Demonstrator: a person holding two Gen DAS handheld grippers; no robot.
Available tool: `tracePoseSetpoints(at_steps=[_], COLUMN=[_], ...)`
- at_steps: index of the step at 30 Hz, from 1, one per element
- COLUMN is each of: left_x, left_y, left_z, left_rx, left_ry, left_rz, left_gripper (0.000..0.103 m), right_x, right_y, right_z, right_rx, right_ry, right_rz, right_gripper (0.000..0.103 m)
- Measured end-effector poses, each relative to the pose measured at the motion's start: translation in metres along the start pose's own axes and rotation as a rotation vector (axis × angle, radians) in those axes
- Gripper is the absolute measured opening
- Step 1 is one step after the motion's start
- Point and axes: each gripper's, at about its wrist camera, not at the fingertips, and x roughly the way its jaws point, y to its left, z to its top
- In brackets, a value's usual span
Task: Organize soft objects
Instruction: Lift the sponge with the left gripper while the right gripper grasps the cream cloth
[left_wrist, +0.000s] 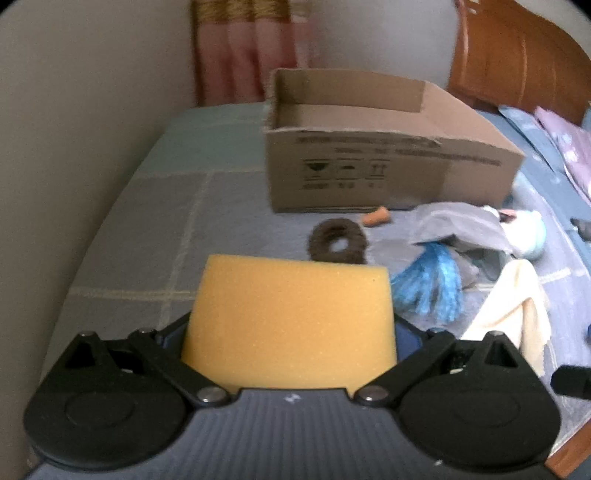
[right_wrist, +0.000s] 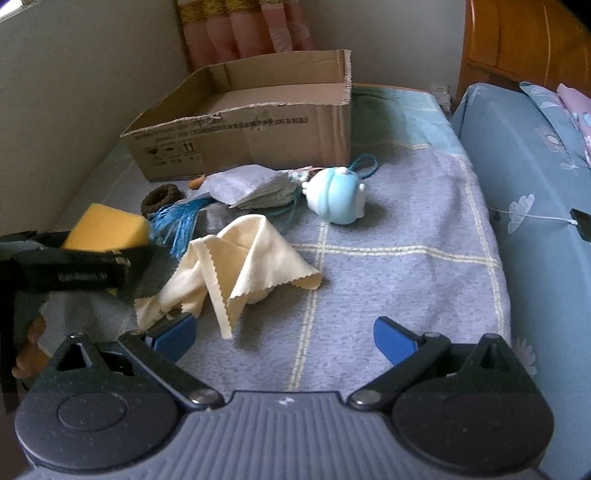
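My left gripper (left_wrist: 290, 332) is shut on a yellow sponge (left_wrist: 291, 317), which fills the space between its fingers and hides them; the sponge (right_wrist: 107, 225) and that gripper also show at the left of the right wrist view. An open cardboard box (left_wrist: 369, 162) stands ahead on the bed. In front of it lie a brown knitted ring (left_wrist: 338, 242), a blue tassel (left_wrist: 432, 284), a grey cloth (left_wrist: 458, 225), a cream cloth (right_wrist: 240, 262) and a pale blue plush toy (right_wrist: 338, 199). My right gripper (right_wrist: 284, 338) is open, hovering over the bedspread just right of the cream cloth.
A small orange piece (left_wrist: 376, 217) lies by the box's front wall. A wall (left_wrist: 74, 147) runs along the bed's left side. A blue floral pillow (right_wrist: 524, 177) lies at the right, with a wooden headboard (left_wrist: 517, 55) behind. A checked bedspread (right_wrist: 388, 258) stretches bare to the right.
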Motion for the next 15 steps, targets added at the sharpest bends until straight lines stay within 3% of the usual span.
tracePoseSetpoints(at_steps=[6,15], left_x=[0.008,0.001], left_y=[0.006,0.004], left_z=[-0.004,-0.022], left_rx=[-0.017,0.051], left_ry=[0.085,0.054], left_rz=[-0.035,-0.030], left_gripper=[0.102,0.102], right_x=[0.003,0.003], right_y=[0.009,0.011], right_z=[0.001,0.002], right_rx=[-0.019,-0.028], right_ry=[0.004,-0.003], right_rz=[0.015,0.023], right_gripper=[0.103,0.103])
